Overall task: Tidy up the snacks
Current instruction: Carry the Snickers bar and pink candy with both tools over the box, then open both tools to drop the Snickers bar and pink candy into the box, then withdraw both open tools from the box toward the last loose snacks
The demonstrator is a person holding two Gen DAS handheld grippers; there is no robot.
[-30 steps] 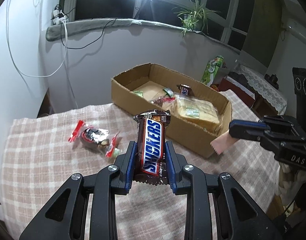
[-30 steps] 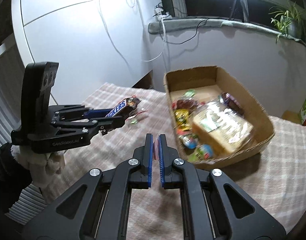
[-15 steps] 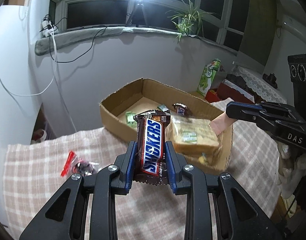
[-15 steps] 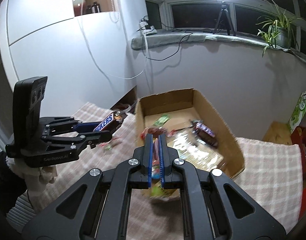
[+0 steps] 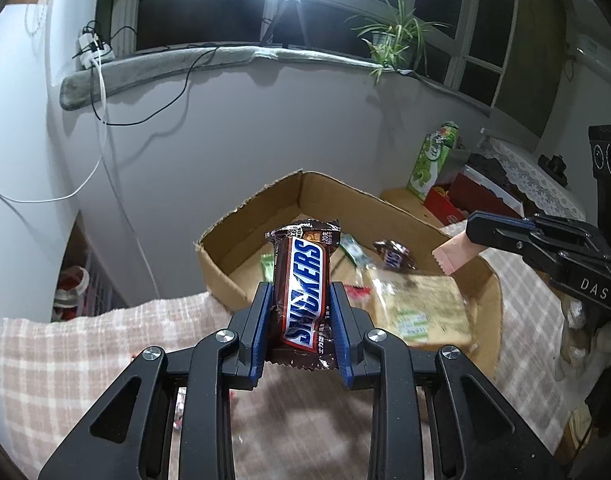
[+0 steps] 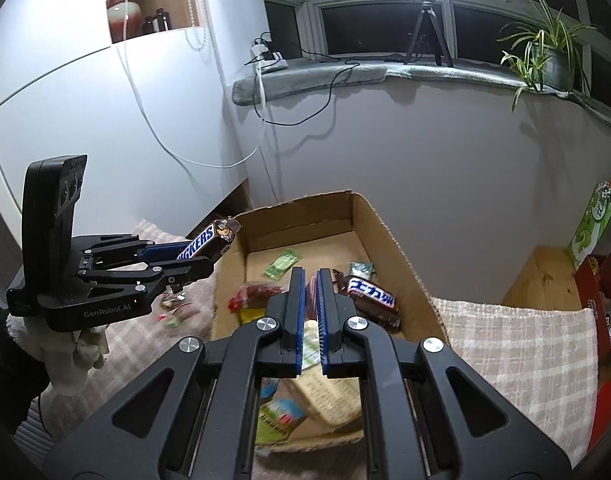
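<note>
2 hand-held grippers are in view, each clamped on a snack above a checked cloth on the bench (image 5: 65,360). The left hand-held gripper (image 5: 301,320) grips a brown Snickers bar (image 5: 303,292) between its blue pads, the white "SNICKERS" lettering running up the wrapper, with small print at its top end too fine to read. The bar hangs at the near-left edge of the cardboard box (image 5: 241,280). The right hand-held gripper (image 6: 311,316) has its jaws nearly together on a thin pink wafer packet (image 5: 453,254), whose zigzag end shows only in the left wrist view, poised over the box. That view also reads "DAS" on the right tool's body; the right wrist view reads "GenRobot.AI" on the left tool and shows the Snickers bar (image 6: 207,240) from the side. Inside the box (image 6: 381,232), the right view shows a second Snickers bar (image 6: 369,298) with Chinese lettering, a green sachet (image 6: 282,263) and a red-wrapped snack (image 6: 253,294); a blurred bread packet (image 5: 417,308) lies there too. Beyond stands a green carton (image 5: 433,160) with unreadable print.
</note>
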